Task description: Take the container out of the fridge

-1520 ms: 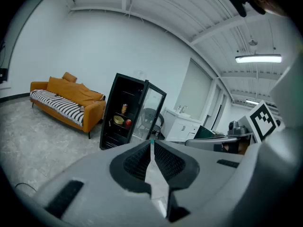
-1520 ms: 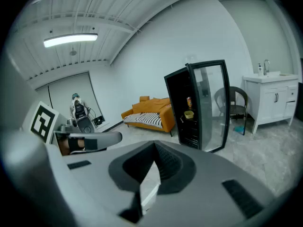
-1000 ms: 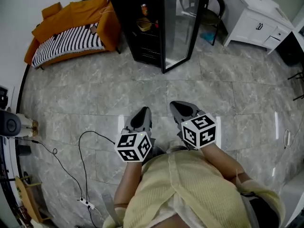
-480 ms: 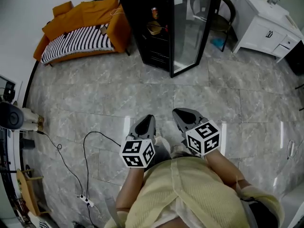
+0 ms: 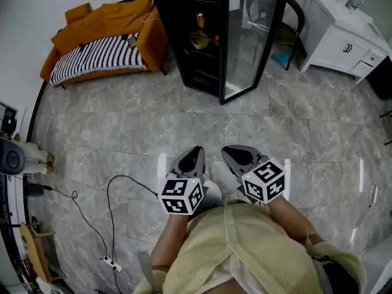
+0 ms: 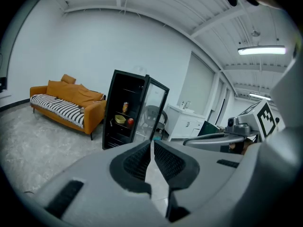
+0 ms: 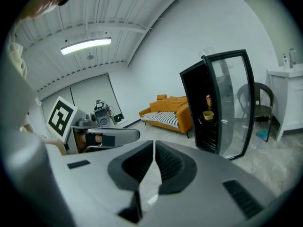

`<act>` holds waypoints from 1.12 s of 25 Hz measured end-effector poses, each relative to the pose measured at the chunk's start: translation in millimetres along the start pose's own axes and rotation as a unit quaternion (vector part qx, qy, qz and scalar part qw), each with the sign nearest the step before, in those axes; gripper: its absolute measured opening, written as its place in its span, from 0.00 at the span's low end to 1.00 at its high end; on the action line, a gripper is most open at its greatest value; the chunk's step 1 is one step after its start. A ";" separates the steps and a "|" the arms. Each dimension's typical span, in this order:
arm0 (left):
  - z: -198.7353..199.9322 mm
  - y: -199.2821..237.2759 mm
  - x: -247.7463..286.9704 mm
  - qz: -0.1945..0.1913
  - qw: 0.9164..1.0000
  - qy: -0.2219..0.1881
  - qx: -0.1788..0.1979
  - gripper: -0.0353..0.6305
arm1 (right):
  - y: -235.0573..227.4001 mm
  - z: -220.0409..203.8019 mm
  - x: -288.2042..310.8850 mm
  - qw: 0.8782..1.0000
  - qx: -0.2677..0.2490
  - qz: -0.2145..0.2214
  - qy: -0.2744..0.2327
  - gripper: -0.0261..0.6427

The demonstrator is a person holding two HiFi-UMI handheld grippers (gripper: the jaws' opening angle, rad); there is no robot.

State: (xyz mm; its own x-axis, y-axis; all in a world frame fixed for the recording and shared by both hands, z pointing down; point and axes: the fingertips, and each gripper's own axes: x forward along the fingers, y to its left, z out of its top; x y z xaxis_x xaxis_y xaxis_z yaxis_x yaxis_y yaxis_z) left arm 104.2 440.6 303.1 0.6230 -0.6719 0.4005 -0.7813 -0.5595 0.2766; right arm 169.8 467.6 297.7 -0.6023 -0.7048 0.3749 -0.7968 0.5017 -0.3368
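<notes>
Head view: left gripper (image 5: 195, 152) and right gripper (image 5: 229, 153) are pointing at the open fridge (image 5: 190, 72), well apart from it at 12 o'clock. Left gripper view: jaws are resting together, empty; the container (image 6: 120, 119) is sitting on a shelf at 10 o'clock. Right gripper view: jaws together too, nothing yet reachable.

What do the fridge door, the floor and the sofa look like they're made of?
Fridge door: probably glass in a black frame; it is see-through and reflective.
Floor: glossy grey tile, marble or a ceramic lookalike; veining, grout lines, glare streaks.
Sofa: matte orange upholstery, apparently fabric; it creases softly.
</notes>
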 end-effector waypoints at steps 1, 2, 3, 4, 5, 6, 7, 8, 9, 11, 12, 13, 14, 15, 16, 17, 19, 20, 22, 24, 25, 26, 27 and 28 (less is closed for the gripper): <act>2.3 3.8 2.3 0.000 1.000 0.000 0.000 0.12 | -2.3 1.7 4.7 1.000 -0.007 -0.006 0.002 0.08; 4.3 8.2 4.7 0.001 1.000 0.001 -0.001 0.12 | -5.0 3.8 9.6 1.000 -0.013 -0.013 0.004 0.08; 6.3 13.0 7.1 0.003 1.000 0.001 -0.002 0.12 | -7.8 5.9 14.6 1.000 -0.018 -0.019 0.004 0.08; 7.9 17.7 9.5 0.004 1.000 0.003 -0.003 0.11 | -10.5 7.4 19.8 0.999 -0.020 -0.024 0.006 0.08; 9.2 22.7 11.6 0.004 1.000 0.004 -0.003 0.11 | -12.8 8.1 25.3 0.999 -0.021 -0.028 0.009 0.08; 10.4 27.9 13.4 0.005 1.000 0.006 -0.004 0.11 | -14.6 8.4 31.0 0.999 -0.019 -0.031 0.013 0.08; 11.7 33.3 15.2 0.005 1.000 0.007 -0.006 0.11 | -16.1 8.8 36.8 0.999 -0.013 -0.033 0.016 0.08; 13.4 38.9 17.0 0.006 1.000 0.008 -0.007 0.11 | -17.3 10.2 42.5 0.999 -0.006 -0.033 0.018 0.08; 15.4 44.4 19.0 0.007 1.000 0.008 -0.008 0.11 | -18.5 12.4 48.0 0.999 0.003 -0.034 0.017 0.08; 19.5 55.3 23.0 0.009 1.000 0.010 -0.010 0.11 | -20.7 17.9 58.0 0.999 0.009 -0.035 0.015 0.08; 21.1 60.4 24.8 0.010 1.000 0.011 -0.010 0.11 | -21.2 20.6 62.6 0.999 0.006 -0.036 0.015 0.08; 22.6 65.0 26.6 0.010 1.000 0.012 -0.012 0.11 | -21.6 23.0 67.2 0.999 0.001 -0.037 0.016 0.08; 24.0 69.2 28.6 0.010 1.000 0.013 -0.013 0.11 | -22.2 25.2 71.7 0.999 -0.003 -0.037 0.016 0.08; 25.4 73.0 30.8 0.010 1.000 0.014 -0.014 0.11 | -23.3 27.2 76.2 0.999 -0.005 -0.038 0.017 0.08; 26.6 76.9 33.2 0.010 1.000 0.015 -0.015 0.11 | -24.8 28.9 80.7 0.999 -0.005 -0.039 0.018 0.08; 27.7 81.0 35.5 0.010 1.000 0.016 -0.016 0.11 | -26.5 30.3 85.2 0.999 -0.006 -0.041 0.019 0.08; 30.5 89.9 39.4 0.012 1.000 0.017 -0.018 0.11 | -28.9 33.1 94.1 0.999 -0.010 -0.044 0.023 0.08; 32.2 94.3 41.0 0.012 1.000 0.017 -0.019 0.11 | -29.6 34.8 98.1 0.999 -0.011 -0.045 0.023 0.08; 35.8 102.3 44.3 0.013 1.000 0.018 -0.021 0.11 | -31.0 39.6 105.6 0.999 -0.011 -0.045 0.021 0.08; 40.0 109.2 47.4 0.013 1.000 0.017 -0.022 0.11 | -32.5 45.1 112.9 0.999 -0.009 -0.043 0.020 0.08; 41.9 112.5 48.8 0.013 1.000 0.017 -0.023 0.11 | -32.8 47.2 116.8 0.999 -0.009 -0.042 0.020 0.08; 43.7 116.0 50.1 0.012 1.000 0.017 -0.023 0.11 | -32.8 48.9 121.1 0.999 -0.010 -0.041 0.022 0.08; 45.2 119.7 51.4 0.012 1.000 0.016 -0.024 0.11 | -32.8 50.0 125.8 0.999 -0.011 -0.040 0.025 0.08; 46.6 123.8 52.9 0.012 1.000 0.016 -0.024 0.11 | -32.6 50.9 130.6 0.999 -0.012 -0.039 0.029 0.08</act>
State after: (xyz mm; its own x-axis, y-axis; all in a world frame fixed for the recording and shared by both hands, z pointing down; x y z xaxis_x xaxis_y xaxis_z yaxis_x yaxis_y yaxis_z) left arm 42.3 313.2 317.8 0.6036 -0.6679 0.4354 -0.7970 -0.5195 0.3081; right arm 119.7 333.6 313.7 -0.5395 -0.7121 0.4494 -0.8420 0.4586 -0.2842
